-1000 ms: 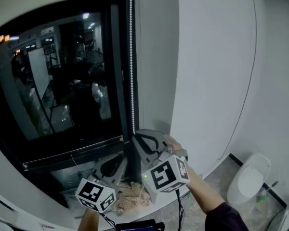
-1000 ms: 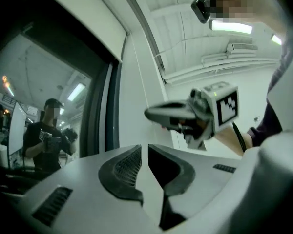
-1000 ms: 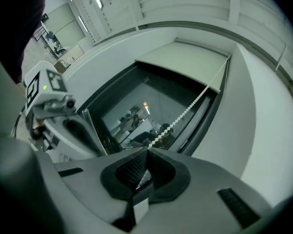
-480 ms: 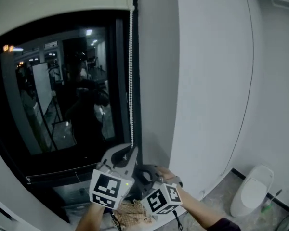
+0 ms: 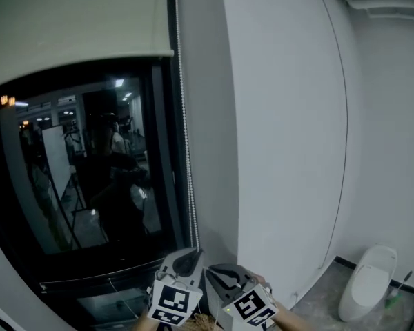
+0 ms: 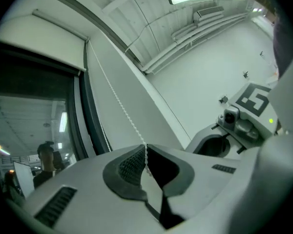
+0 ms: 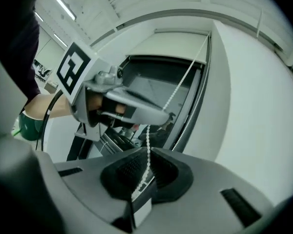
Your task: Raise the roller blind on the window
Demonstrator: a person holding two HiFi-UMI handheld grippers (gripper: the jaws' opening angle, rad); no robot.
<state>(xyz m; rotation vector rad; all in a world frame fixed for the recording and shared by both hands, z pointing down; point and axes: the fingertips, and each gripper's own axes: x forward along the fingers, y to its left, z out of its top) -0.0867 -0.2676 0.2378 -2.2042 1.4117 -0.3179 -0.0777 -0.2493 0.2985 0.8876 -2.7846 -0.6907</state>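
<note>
The cream roller blind (image 5: 76, 26) covers the top of the dark window (image 5: 90, 178); its bottom bar runs across the upper left. A white bead chain (image 5: 183, 136) hangs down the window's right frame. At the bottom of the head view, my left gripper (image 5: 192, 255) and right gripper (image 5: 217, 273) sit side by side at the chain's lower end. In the left gripper view, the left gripper (image 6: 145, 155) is shut on the bead chain (image 6: 115, 96). The right gripper (image 7: 147, 156) is shut on the bead chain (image 7: 178, 89) just below the left gripper (image 7: 122, 104).
A white wall (image 5: 290, 129) stands directly right of the window frame. A white toilet (image 5: 369, 281) and a green-handled brush (image 5: 398, 288) are on the floor at the lower right. The glass reflects a lit room and a person.
The left gripper has come up from beside the sill to the chain, next to the right gripper. The head view has tilted upward, so more of the blind shows.
</note>
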